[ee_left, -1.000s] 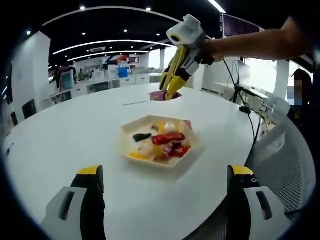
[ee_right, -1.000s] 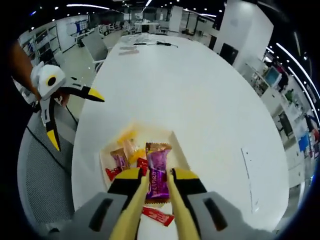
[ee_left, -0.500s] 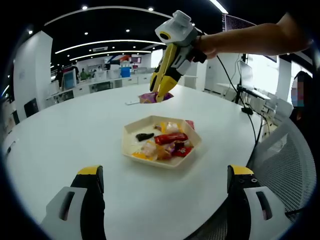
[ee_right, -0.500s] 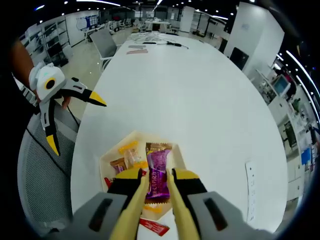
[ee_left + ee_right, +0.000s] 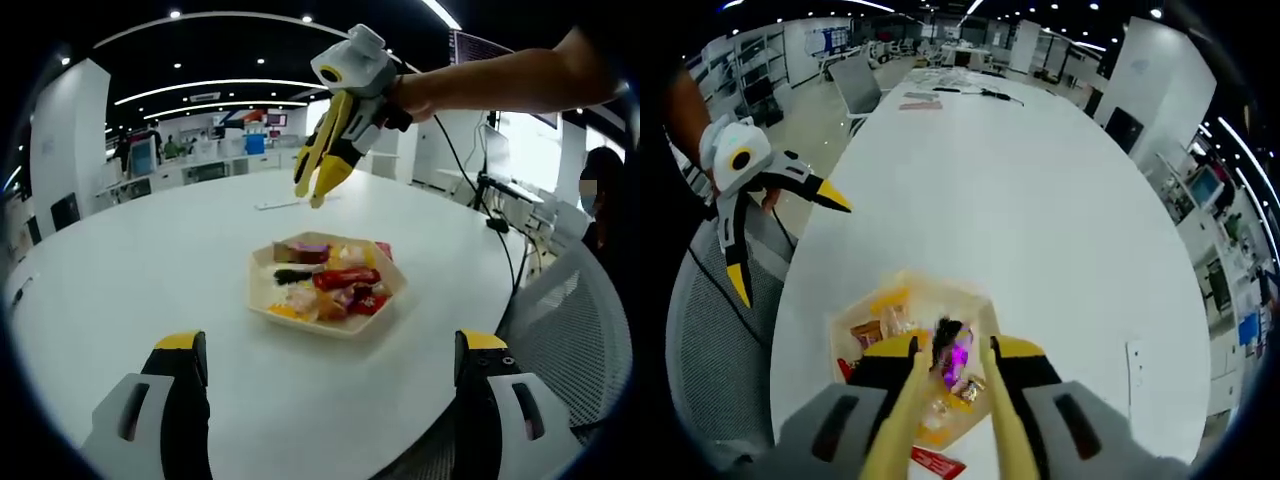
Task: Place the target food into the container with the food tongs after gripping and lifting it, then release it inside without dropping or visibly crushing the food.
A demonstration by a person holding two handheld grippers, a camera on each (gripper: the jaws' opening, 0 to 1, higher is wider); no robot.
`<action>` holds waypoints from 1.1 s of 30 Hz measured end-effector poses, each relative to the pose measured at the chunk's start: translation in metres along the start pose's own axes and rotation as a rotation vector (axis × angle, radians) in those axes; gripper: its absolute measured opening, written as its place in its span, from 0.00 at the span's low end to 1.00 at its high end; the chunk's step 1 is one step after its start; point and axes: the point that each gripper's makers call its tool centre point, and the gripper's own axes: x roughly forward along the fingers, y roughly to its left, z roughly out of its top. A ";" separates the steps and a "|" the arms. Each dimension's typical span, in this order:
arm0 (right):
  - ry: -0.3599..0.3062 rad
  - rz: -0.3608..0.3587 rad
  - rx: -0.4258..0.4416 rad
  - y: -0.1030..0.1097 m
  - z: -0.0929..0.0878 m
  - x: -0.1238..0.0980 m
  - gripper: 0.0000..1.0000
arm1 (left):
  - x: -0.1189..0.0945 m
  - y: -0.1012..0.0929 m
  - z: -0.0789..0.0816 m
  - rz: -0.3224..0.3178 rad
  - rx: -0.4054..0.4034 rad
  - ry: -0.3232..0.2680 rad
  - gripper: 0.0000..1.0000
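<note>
A cream hexagonal tray (image 5: 262, 300) of wrapped sweets stands on the white table (image 5: 130, 280). The purple-wrapped sweet (image 5: 308, 251) lies at the tray's far side among the others. My right gripper (image 5: 309, 196) hangs in the air above and beyond the tray, fingers slightly parted with nothing between them. In the right gripper view the purple sweet (image 5: 955, 352) shows blurred in the tray (image 5: 840, 330), below the open right gripper (image 5: 952, 346). My left gripper (image 5: 330, 400) is held wide open near the table's edge, well short of the tray, and appears as the left gripper (image 5: 790, 250) beside the table.
A red wrapper (image 5: 935, 462) lies on the table just outside the tray. A grey mesh chair (image 5: 570, 300) stands by the table edge. Cables (image 5: 490, 215) and small items (image 5: 920, 100) lie at the table's far parts.
The right gripper has opened and the purple sweet has left it and now lies in the tray. The left gripper has stayed open and still.
</note>
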 end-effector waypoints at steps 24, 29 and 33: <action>-0.048 -0.039 0.069 -0.001 -0.020 -0.016 0.29 | 0.001 -0.003 -0.003 -0.016 0.004 0.015 1.00; -0.089 -0.039 0.112 0.000 -0.025 -0.027 0.29 | 0.001 -0.003 -0.003 -0.016 0.002 0.012 1.00; -0.087 -0.055 0.132 -0.001 -0.039 -0.033 0.30 | 0.001 -0.004 -0.004 -0.019 0.001 0.017 1.00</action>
